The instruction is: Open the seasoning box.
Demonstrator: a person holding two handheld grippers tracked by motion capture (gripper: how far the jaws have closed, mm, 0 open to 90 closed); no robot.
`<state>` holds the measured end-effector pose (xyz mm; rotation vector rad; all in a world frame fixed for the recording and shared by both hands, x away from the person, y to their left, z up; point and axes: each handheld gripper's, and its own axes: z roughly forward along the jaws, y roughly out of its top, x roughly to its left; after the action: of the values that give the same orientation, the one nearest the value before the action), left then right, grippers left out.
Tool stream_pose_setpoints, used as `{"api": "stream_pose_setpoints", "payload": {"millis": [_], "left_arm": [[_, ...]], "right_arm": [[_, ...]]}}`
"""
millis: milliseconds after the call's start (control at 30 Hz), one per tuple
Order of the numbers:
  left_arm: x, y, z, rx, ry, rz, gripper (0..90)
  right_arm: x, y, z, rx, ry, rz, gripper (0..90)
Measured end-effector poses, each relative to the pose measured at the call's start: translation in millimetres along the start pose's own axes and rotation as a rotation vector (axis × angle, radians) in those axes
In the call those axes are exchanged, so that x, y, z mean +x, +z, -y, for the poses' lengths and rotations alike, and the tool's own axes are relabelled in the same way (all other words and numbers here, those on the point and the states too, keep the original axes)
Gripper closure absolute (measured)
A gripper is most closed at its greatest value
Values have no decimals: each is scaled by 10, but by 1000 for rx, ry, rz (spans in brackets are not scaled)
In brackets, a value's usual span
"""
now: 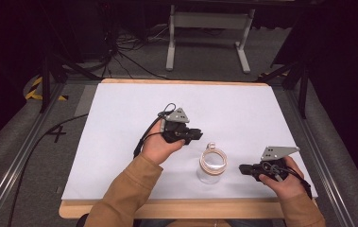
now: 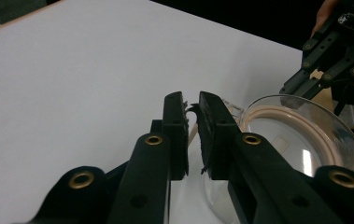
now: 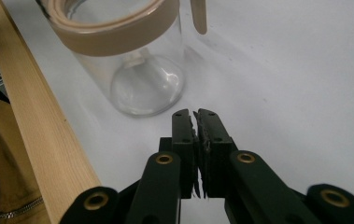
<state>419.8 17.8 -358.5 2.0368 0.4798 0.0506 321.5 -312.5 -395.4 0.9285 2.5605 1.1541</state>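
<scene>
Both tools were clenched on nothing: the left gripper and right gripper flanked the glass jar, which a careless nudge could topple.

Left gripper jaws nearly closed above white bench, beside clear glass jar with beige rim seal; right gripper beyond

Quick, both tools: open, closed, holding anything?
Left tool: nearly closed, narrow gap, holding nothing, beside the glass jar.
Right tool: closed, holding nothing.
</scene>
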Motion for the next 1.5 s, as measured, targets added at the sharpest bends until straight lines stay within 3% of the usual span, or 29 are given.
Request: {"api": "stream_pose_setpoints", "payload": {"millis": [100,367,533,700,1133,1500], "left_arm": [[6,95,-23,-22,-15,46,839],[-33,304,-31,-4,-20,82,845],[-49,327,-35,1,-16,93,851],[-70,338,-42,24,-5,93,861],[-84,352,-43,15,-16,93,877],[-66,351,-44,19,-14,96,877]], "right_arm": [[-2,-31,61,0,15,10,865],[1,-55,118,-2,33,20,864],[12,-46,126,4,31,16,864],[16,-44,120,-2,29,18,863],[105,10,65,-13,-4,-1,881],[262,32,-63,-79,-26,-78,897]]}}
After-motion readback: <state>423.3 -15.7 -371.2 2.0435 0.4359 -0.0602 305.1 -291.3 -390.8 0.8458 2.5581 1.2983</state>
